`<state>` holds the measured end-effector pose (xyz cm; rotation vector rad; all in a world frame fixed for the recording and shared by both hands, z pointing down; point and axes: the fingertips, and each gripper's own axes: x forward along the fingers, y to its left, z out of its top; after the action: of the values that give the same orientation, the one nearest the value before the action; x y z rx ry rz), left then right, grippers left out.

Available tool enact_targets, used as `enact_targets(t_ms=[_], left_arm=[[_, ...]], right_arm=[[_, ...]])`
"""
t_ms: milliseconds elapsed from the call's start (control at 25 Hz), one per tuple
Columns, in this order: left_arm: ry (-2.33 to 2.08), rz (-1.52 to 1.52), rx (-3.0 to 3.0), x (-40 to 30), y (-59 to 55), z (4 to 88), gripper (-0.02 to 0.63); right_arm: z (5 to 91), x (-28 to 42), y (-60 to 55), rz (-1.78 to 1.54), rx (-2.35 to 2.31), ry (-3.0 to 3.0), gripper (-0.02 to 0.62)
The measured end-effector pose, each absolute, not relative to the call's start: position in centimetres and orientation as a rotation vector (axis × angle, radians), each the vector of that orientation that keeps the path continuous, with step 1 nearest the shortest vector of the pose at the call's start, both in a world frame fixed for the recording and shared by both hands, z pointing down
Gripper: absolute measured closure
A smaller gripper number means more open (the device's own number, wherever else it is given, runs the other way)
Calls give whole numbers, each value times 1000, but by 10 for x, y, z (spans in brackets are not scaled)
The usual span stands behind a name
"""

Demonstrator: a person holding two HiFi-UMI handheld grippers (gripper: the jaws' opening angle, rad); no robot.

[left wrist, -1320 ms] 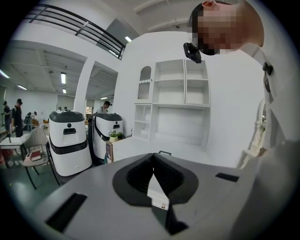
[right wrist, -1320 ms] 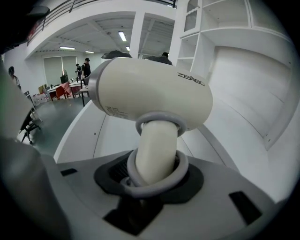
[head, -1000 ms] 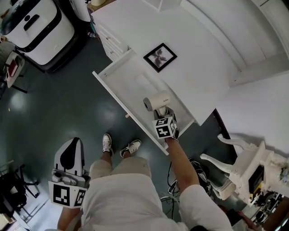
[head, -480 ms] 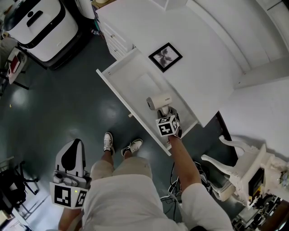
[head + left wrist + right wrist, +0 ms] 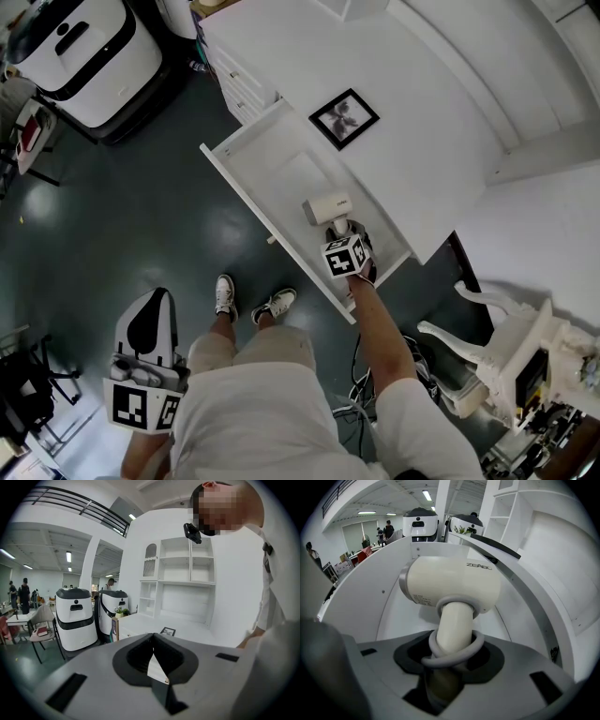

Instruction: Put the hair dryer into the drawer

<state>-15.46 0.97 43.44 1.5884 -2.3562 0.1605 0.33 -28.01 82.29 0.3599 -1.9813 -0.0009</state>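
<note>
A cream hair dryer (image 5: 328, 208) hangs over the right part of the open white drawer (image 5: 272, 169), with its body lying across the drawer. My right gripper (image 5: 339, 230) is shut on its handle from the near side, pointing steeply down. In the right gripper view the hair dryer (image 5: 450, 585) fills the middle. Its handle and a loop of grey cord sit between the jaws of the right gripper (image 5: 450, 653), and the drawer's (image 5: 370, 583) inner walls rise around it. My left gripper (image 5: 155, 298) hangs low beside my left leg, shut and holding nothing. The left gripper (image 5: 153, 637) faces the room.
A framed picture (image 5: 343, 118) lies on the white dresser top (image 5: 422, 112) behind the drawer. Two white machines (image 5: 75, 56) stand at the far left on the dark floor. A white chair (image 5: 497, 347) is at the right. My shoes (image 5: 222, 298) are just in front of the drawer.
The right gripper has sunk a little with the hair dryer, whose body now lies flatter and lower in the drawer. The left gripper has stayed put.
</note>
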Motion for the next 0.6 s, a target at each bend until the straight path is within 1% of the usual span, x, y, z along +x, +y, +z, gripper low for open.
enact_targets(t_ms=[160,400,600], left_arm=[[-2354,151,1592,-155,8,435,589],[-2349,135,1598,-154,6,435,589],[-2347,128,1606,-151,7,434,589]], right_arm=[[824,3,-281,19,349,-1975,403],[826,5,-281,132,368,-1956,403],[825,4,-278,47,329,-1935,405]])
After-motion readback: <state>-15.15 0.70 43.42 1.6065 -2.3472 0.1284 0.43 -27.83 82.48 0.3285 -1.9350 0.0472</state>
